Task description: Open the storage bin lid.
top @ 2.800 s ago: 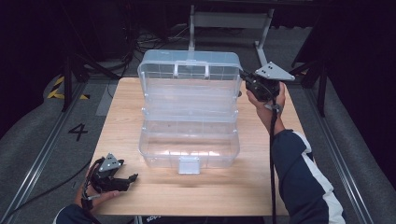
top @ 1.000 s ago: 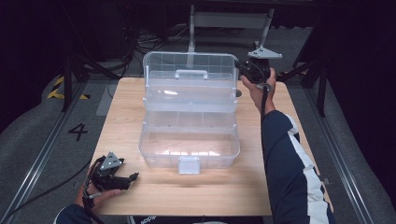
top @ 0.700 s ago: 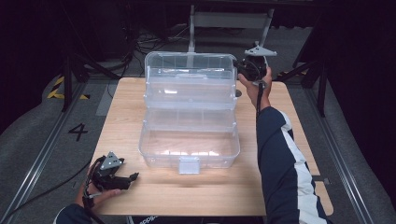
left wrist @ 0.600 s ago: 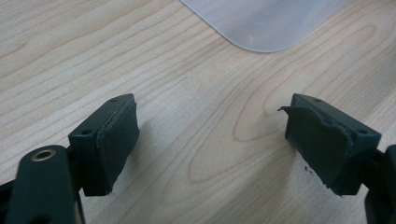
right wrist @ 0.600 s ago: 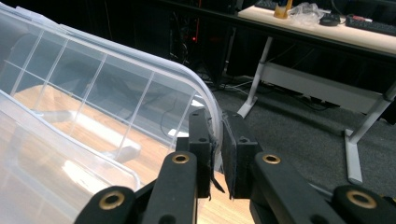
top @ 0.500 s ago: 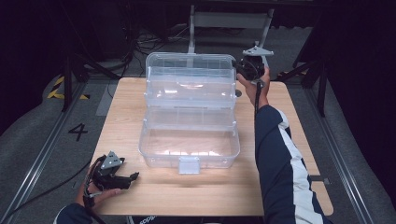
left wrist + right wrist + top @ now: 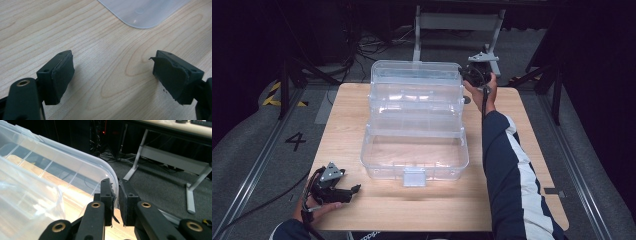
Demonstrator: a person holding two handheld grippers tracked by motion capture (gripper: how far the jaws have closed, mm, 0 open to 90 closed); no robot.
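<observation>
Since a few seconds back, the right gripper [image 7: 466, 75] has gone up and away toward the far side of the table, taking the lid [image 7: 416, 73] of the clear plastic organiser box [image 7: 414, 127] with it; that lid now stands nearly upright at the back instead of leaning over the trays. From where I stand, the jaws are pinched nearly together on the lid's rounded far-right corner, and the right gripper view shows the thin clear rim [image 7: 113, 178] caught between the two black pads. The box sits in the middle of the wooden table [image 7: 532, 150], its stepped tiers open and its front latch [image 7: 414, 176] facing the person. A dark sleeve with white stripes [image 7: 512, 165] stretches along the box's right side. Down at the near-left corner, the left gripper [image 7: 353, 190] rests on the tabletop in the person's hand, jaws spread wide with nothing between them, pointing toward the box's front corner [image 7: 142, 15] but well short of it.
</observation>
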